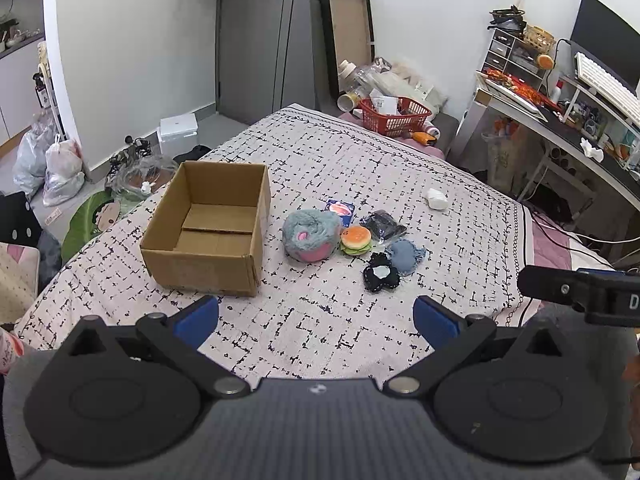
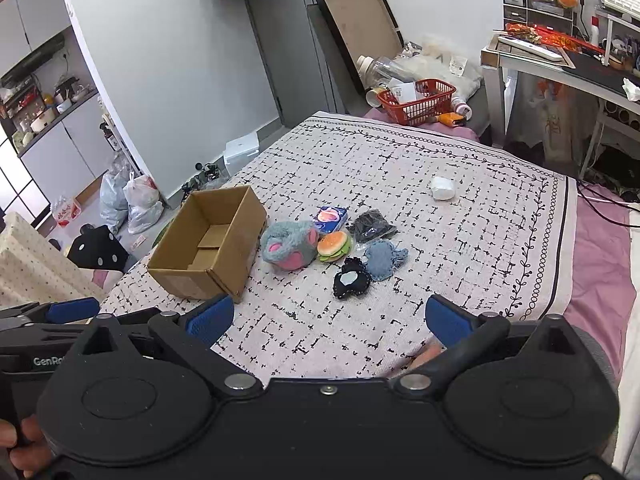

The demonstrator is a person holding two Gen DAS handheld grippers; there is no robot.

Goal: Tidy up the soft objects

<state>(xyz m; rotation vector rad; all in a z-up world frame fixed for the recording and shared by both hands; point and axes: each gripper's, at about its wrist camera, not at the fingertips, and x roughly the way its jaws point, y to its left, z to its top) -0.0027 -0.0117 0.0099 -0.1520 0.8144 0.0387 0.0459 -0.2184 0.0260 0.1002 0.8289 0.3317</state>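
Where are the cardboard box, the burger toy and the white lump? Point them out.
cardboard box [image 1: 200, 262], left wrist view, near outer wall.
burger toy [image 1: 355, 236], left wrist view, bun top.
white lump [image 2: 443, 188], right wrist view, its middle.

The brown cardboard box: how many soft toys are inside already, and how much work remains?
None yet: the brown cardboard box is empty. Neither the left hand-held gripper nor the right hand-held gripper holds anything; both are open. Left on the bedspread: fluffy grey-pink plush, burger toy and the items beside them.

white letters "genro", cut off by the frame's front part, stand on the black left gripper body [image 2: 44, 361] at the right wrist view's left edge. a lone white "d" shows on the black right gripper body [image 1: 624, 301] at the left wrist view's right edge.
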